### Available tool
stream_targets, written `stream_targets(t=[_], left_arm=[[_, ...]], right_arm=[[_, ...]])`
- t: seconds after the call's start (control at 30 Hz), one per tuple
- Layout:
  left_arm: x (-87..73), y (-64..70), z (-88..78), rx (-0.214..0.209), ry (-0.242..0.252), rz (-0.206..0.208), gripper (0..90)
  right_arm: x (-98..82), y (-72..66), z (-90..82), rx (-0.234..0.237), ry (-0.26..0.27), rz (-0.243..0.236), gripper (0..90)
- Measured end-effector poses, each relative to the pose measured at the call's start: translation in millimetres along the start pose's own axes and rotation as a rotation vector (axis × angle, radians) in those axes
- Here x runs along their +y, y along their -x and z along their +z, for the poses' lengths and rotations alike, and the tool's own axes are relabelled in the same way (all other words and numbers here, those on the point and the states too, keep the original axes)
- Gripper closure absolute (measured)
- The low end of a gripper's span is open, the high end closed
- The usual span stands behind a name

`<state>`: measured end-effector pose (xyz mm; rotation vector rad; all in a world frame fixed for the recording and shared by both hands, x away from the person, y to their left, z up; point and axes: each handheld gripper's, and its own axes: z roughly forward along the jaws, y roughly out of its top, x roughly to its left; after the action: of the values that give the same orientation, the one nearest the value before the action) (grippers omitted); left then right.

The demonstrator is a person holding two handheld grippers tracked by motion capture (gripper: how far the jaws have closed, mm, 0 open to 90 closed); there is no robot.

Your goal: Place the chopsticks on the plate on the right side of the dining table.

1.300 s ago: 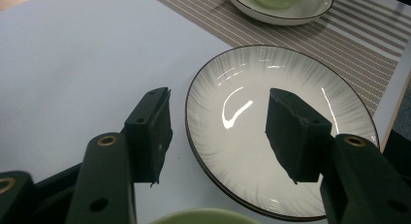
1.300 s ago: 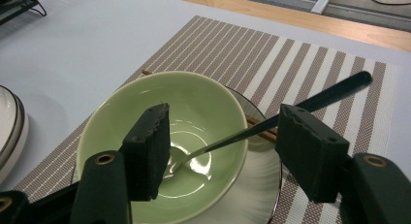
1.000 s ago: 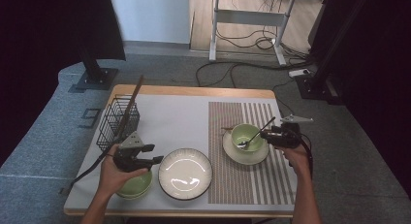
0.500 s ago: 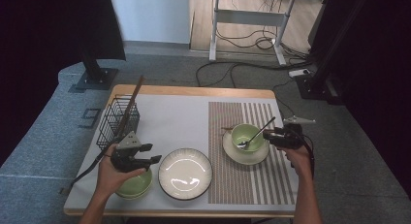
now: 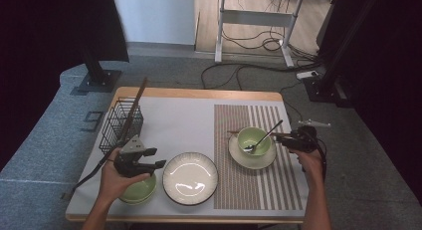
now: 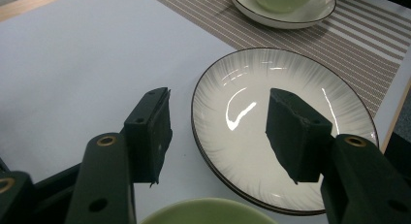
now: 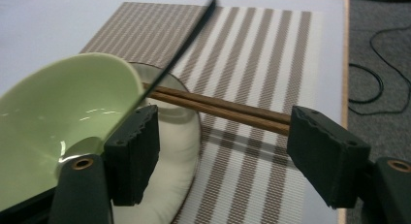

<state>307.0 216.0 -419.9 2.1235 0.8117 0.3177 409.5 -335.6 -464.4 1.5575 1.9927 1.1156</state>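
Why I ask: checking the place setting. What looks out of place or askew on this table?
The chopsticks lie across the saucer rim, half under the green bowl, not laid beside it. A spoon leans out of that bowl. Nothing looks spilled or broken.

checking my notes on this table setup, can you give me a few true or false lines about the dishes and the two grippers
1. A spoon leans in the green bowl on the saucer. True.
2. The right gripper is clamped on the chopsticks. False: its jaws have just been opening and stand apart, with the chopsticks lying beyond them.
3. The left gripper is open above the white plate. True.
4. The white plate lies on the striped mat. False: it lies on the plain white surface beside the mat.
5. The wire basket stands on the mat. False: it stands near the table's left edge.
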Motion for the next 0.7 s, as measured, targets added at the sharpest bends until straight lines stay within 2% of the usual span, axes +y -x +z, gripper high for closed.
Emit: stream_targets(t=[0.23,0.5,0.7], left_arm=[[-0.7,0.2,1.8,0.004,-0.010,0.001,42.1],[-1.4,-1.2,3.6,0.012,-0.019,0.002,42.1],[-2.5,-3.5,5.0,0.019,-0.028,-0.004,42.1]], right_arm=[[-1.9,12.9,5.0,-0.033,-0.016,0.031,26.5],[2.1,23.6,9.1,-0.021,-0.032,0.078,23.1],[2.9,30.8,17.3,-0.042,-0.049,0.097,23.0]])
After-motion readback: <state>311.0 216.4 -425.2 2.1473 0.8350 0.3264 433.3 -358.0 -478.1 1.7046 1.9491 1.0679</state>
